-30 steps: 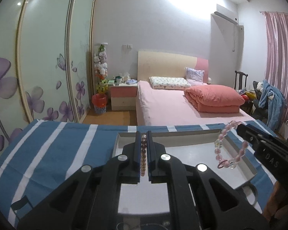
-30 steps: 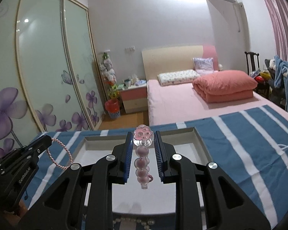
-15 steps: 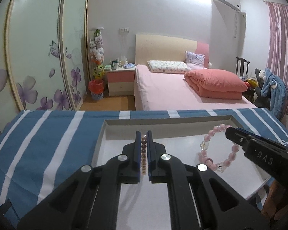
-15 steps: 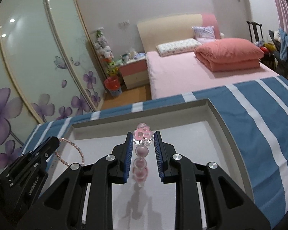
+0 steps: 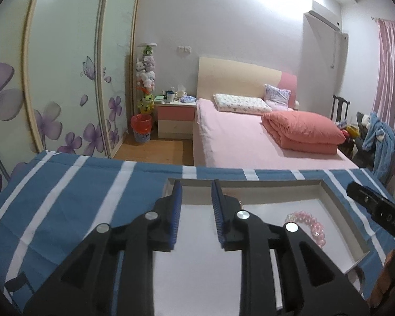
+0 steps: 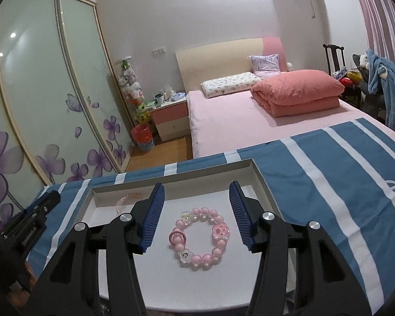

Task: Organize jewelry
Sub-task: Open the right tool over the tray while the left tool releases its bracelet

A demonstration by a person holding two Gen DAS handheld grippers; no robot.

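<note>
A pink bead bracelet [image 6: 200, 238] with flower and paw charms lies flat on the floor of a shallow white tray [image 6: 171, 177]. My right gripper [image 6: 196, 191] is open and empty just above it, one finger on each side. The same bracelet shows in the left wrist view [image 5: 306, 223] at the tray's right. My left gripper [image 5: 196, 188] is open and empty over the tray's [image 5: 329, 192] left part. A thin pink bead strand [image 6: 123, 198] lies in the tray's far left corner; in the left wrist view only a bit of the strand [image 5: 241, 205] shows beside the right finger.
The tray sits on a blue and white striped cloth [image 5: 73, 197] over a table. The right gripper's body [image 5: 376, 210] reaches in at the right of the left wrist view. The left gripper's body [image 6: 29, 223] shows at the left of the right wrist view. A bed [image 5: 250, 137] stands beyond.
Both grippers have opened and let go of their jewelry. The pink bracelet now lies in the tray under the right gripper, and the thin strand lies in the tray's far left corner.
</note>
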